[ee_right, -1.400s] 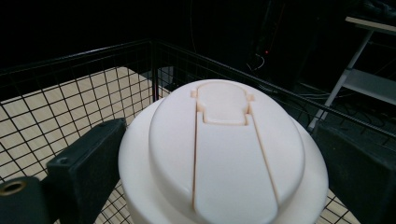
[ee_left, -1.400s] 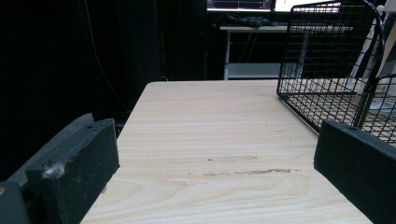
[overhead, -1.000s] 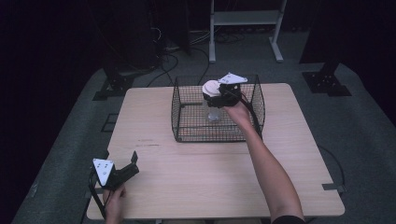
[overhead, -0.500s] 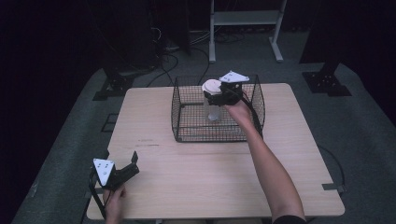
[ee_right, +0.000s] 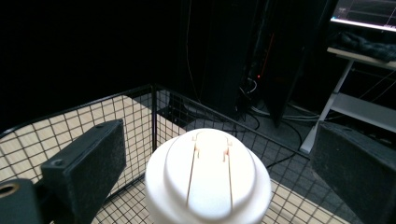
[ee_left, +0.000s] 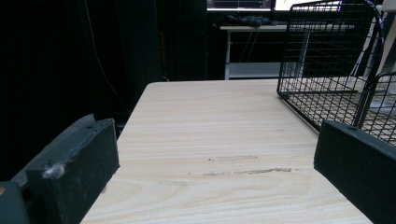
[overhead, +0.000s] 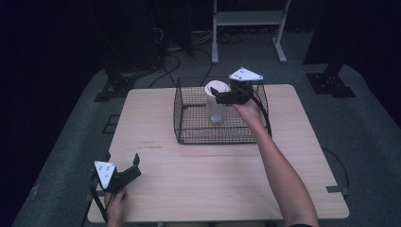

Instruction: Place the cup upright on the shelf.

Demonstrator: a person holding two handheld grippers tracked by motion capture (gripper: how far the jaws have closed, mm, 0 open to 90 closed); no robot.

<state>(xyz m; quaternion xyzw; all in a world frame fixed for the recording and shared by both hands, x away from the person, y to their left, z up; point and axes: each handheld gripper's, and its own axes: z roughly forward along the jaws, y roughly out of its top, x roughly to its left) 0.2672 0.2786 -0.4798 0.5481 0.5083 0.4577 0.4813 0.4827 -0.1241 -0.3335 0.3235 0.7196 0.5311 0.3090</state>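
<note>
A clear plastic cup [overhead: 216, 106] with a white lid [ee_right: 208, 179] stands upright inside a black wire basket [overhead: 189, 135] at the back of the wooden table [overhead: 213, 179]. My right gripper [overhead: 221, 97] is over the basket, open, its jaws on either side of the lid and apart from it in the right gripper view. My left gripper [overhead: 135, 166] rests low at the table's front left corner, open, with nothing between its jaws. In the left gripper view the basket [ee_left: 327, 56] is ahead to the right.
A metal stand [overhead: 246, 19] and cables lie on the dark floor behind the table. Bare tabletop stretches between the basket and the front edge. The person's right forearm [overhead: 279, 165] crosses the table's right half.
My right gripper has drifted slightly right and back near the cup's lid. The cup stays upright in the basket. The left gripper has not moved.
</note>
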